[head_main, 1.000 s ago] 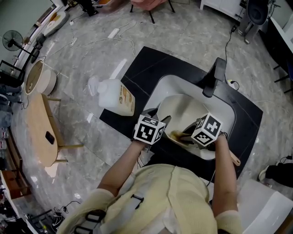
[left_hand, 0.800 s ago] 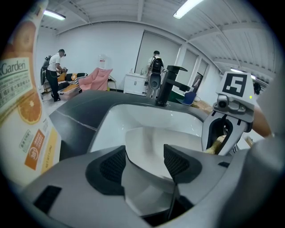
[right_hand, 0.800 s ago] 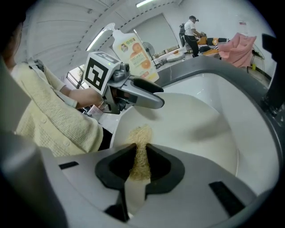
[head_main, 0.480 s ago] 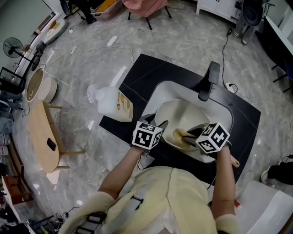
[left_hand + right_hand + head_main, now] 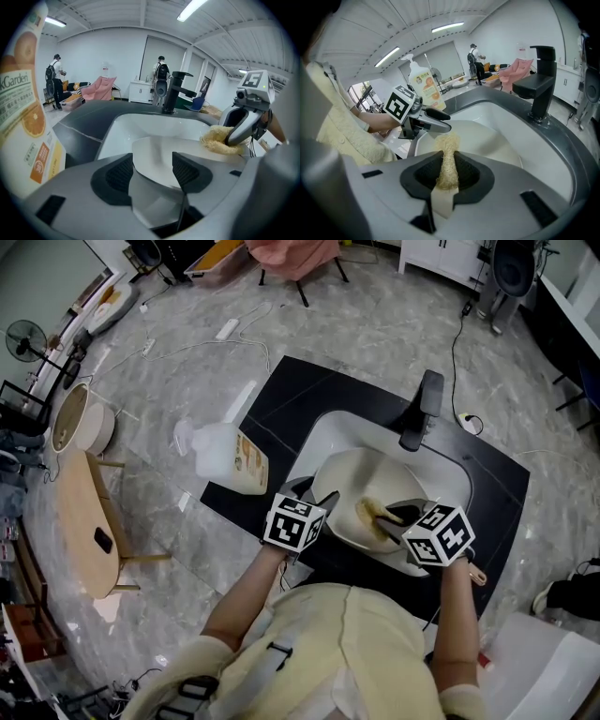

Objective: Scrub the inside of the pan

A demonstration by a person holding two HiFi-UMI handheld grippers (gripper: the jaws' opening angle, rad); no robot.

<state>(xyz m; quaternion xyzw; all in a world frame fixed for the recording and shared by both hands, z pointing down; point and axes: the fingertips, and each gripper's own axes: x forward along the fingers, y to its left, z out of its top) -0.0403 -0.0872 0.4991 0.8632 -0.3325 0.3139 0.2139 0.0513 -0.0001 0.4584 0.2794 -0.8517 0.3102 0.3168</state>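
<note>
A cream pan (image 5: pixel 361 474) leans tilted in the white sink (image 5: pixel 323 442). My left gripper (image 5: pixel 317 497) is at its near left rim, and the rim (image 5: pixel 154 161) runs between the two pads, jaws shut on it. The right gripper (image 5: pixel 401 516) is shut on a yellowish scrub pad (image 5: pixel 373 518), which presses on the pan's inside near the right rim. In the right gripper view the pad (image 5: pixel 447 152) sticks out past the pads onto the pan (image 5: pixel 487 140), just under the left gripper (image 5: pixel 440 123). The left gripper view shows the right gripper (image 5: pixel 234 137) and pad (image 5: pixel 216 140) on the pan's far edge.
A black faucet (image 5: pixel 420 409) stands at the sink's far side, on a black counter (image 5: pixel 281 390). A detergent bottle (image 5: pixel 225 457) stands left of the sink, close to my left gripper. A wooden side table (image 5: pixel 89 521) is further left. People stand in the background.
The right gripper has slid the scrub pad a little toward the pan's near right side. The left gripper keeps its hold on the rim.
</note>
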